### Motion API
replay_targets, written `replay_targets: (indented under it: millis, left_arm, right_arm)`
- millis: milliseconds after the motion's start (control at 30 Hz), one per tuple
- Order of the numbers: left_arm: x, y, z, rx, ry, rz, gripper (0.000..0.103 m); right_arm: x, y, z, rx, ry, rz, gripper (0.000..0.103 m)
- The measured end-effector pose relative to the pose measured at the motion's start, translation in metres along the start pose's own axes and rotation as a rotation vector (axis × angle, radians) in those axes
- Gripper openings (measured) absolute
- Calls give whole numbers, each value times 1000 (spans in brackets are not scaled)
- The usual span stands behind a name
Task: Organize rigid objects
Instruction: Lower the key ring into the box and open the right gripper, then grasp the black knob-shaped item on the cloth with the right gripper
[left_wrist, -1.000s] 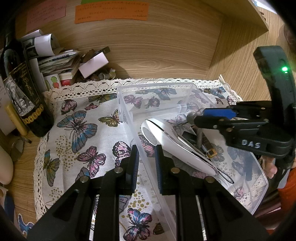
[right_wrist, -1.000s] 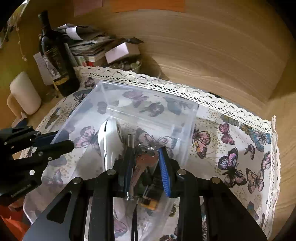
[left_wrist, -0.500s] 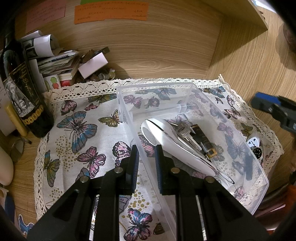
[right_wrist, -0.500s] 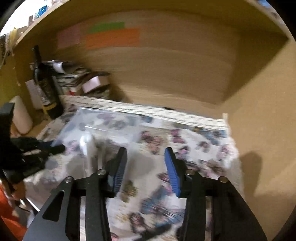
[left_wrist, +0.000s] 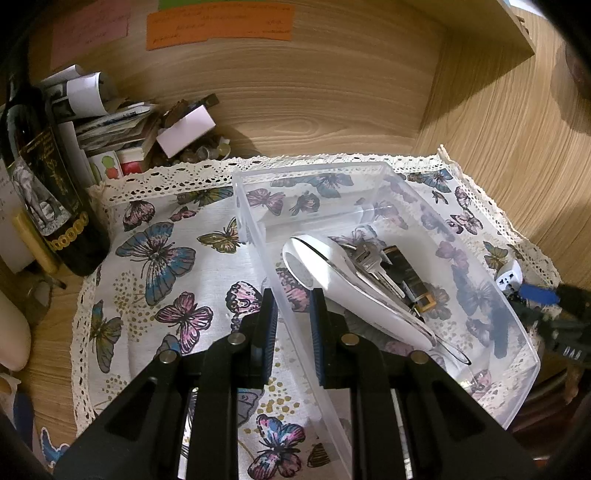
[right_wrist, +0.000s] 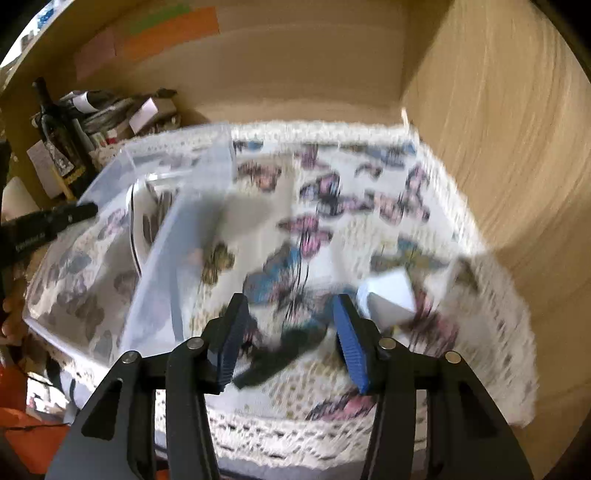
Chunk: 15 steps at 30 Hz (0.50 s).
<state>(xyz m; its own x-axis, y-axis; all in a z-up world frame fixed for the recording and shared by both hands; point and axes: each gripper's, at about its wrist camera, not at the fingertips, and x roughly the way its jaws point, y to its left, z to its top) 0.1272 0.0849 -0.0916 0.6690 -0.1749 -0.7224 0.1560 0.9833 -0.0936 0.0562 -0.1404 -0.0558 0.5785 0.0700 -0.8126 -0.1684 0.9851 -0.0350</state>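
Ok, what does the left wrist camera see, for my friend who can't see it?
The left gripper pinches the near wall of a clear plastic bin on a butterfly cloth. Inside lie a white handheld device and keys.

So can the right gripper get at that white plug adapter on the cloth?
Probably yes: the right gripper is open, the white plug adapter lies just off its right finger, outside the clear bin, nothing between.

Left gripper (left_wrist: 292, 318) nearly closed; right gripper (right_wrist: 291, 338) spread wide, empty.
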Motion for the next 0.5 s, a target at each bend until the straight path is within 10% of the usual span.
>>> replay_targets:
  millis: [367,500]
  left_arm:
    - [0,0,0,1,1,0,16]
    - [0,0,0,2,0,1,16]
  right_arm:
    - [24,7,-21,5,73,44,53]
    - [24,12,-21,-35,55,24,22]
